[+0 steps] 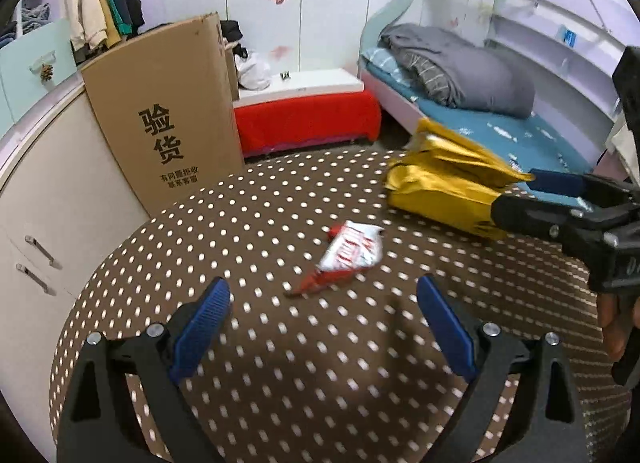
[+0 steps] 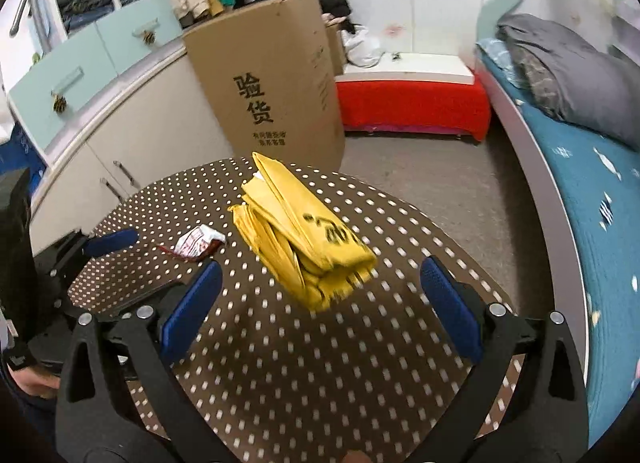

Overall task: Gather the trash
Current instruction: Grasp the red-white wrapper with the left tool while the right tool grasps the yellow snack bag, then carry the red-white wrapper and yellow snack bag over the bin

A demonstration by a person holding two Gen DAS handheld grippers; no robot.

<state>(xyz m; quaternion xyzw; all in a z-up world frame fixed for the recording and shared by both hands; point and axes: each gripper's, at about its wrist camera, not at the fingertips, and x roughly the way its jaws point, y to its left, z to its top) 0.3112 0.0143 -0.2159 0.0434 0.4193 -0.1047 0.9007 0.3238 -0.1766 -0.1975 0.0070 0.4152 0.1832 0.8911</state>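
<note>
— Where's the trash?
— A crumpled red-and-white wrapper (image 1: 348, 259) lies on the dotted tablecloth (image 1: 280, 363), near the middle. Its red lettering is too blurred to read. Just beside it, toward the bed, lies a folded yellow bag (image 2: 304, 239) with black writing I can't make out.

— And the tools?
— The left gripper (image 1: 324, 319) hovers just short of the wrapper, blue pads spread wide, nothing between them. The right gripper (image 2: 320, 303) has its fingers wide apart too, the near end of the bag between them but touching neither pad.

— Any writing you can read?
— Yes: the tall cardboard box (image 1: 168, 111) standing by the table says 验货 in large black characters, with smaller lines beneath that are too small to read. Behind it are a cabinet (image 1: 60, 199), a red bench (image 1: 308, 119) and a bed (image 1: 500, 135) with a grey blanket (image 1: 460, 67).
</note>
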